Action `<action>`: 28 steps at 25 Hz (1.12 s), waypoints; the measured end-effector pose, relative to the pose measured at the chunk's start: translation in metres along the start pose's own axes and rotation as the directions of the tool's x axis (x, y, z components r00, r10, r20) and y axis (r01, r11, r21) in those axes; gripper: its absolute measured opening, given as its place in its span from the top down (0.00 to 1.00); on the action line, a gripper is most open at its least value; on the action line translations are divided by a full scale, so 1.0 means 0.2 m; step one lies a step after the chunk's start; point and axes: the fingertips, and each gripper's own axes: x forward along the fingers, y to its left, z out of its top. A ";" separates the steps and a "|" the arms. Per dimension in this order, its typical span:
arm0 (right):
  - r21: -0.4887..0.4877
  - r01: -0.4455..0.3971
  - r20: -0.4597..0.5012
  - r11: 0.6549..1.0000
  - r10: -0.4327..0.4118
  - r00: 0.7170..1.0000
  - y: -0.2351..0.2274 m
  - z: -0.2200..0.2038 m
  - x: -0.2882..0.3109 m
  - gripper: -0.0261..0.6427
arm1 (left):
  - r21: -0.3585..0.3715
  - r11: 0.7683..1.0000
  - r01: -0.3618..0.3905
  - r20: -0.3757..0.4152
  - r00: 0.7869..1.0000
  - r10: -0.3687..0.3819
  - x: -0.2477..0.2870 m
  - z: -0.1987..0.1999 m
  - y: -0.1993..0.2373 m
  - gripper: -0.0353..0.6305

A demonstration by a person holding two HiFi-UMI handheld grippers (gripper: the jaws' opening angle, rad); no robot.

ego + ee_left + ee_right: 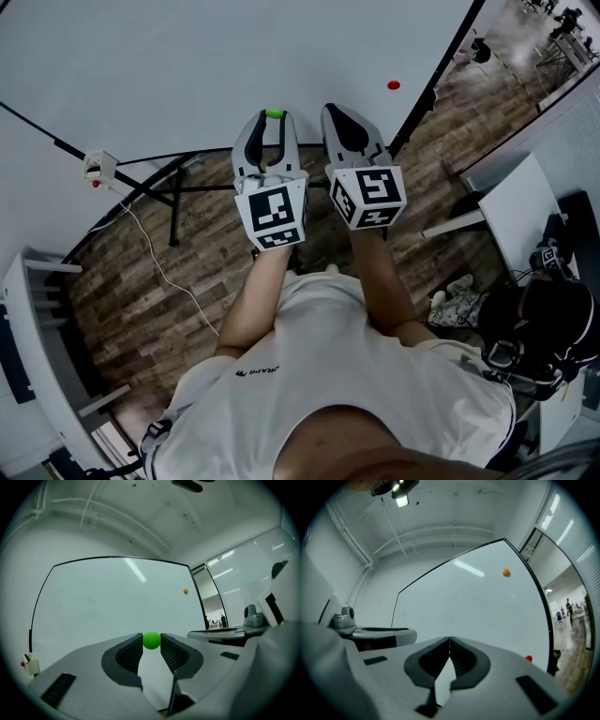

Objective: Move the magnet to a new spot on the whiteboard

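A small green round magnet (274, 113) (151, 640) is pinched between the tips of my left gripper (273, 120) (151, 644), which is shut on it. It is held in front of the lower part of the whiteboard (234, 56) (117, 602); I cannot tell whether it touches the board. My right gripper (349, 120) (449, 641) is beside the left one, shut with nothing between its jaws. An orange magnet (185, 591) (506, 572) sticks high on the board. A red magnet (393, 85) (528, 658) sits near the board's right edge.
A small white holder (98, 166) (30, 663) hangs at the board's lower left corner, with a cable trailing to the wooden floor. The board's black stand legs (173, 192) spread below it. A white table (516, 202) and a seated person (539, 328) are on the right.
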 end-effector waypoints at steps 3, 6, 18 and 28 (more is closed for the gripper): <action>-0.001 -0.002 0.000 1.000 0.002 1.000 0.01 0.00 0.00 0.94 | -0.005 1.000 0.007 -0.009 1.000 -0.007 0.00 -0.01 0.00 0.77; -0.003 -0.002 0.001 1.000 0.002 1.000 0.01 0.00 0.00 0.94 | -0.009 1.000 0.007 -0.008 1.000 -0.007 0.00 -0.01 0.01 0.77; -0.012 0.004 0.009 1.000 -0.004 1.000 0.01 0.04 0.02 0.94 | -0.019 1.000 0.021 -0.013 1.000 -0.022 0.03 0.00 0.01 0.77; -0.016 0.001 0.007 1.000 -0.001 1.000 -0.01 0.03 0.05 0.94 | -0.042 0.999 0.021 -0.027 0.999 -0.022 0.07 -0.01 0.02 0.77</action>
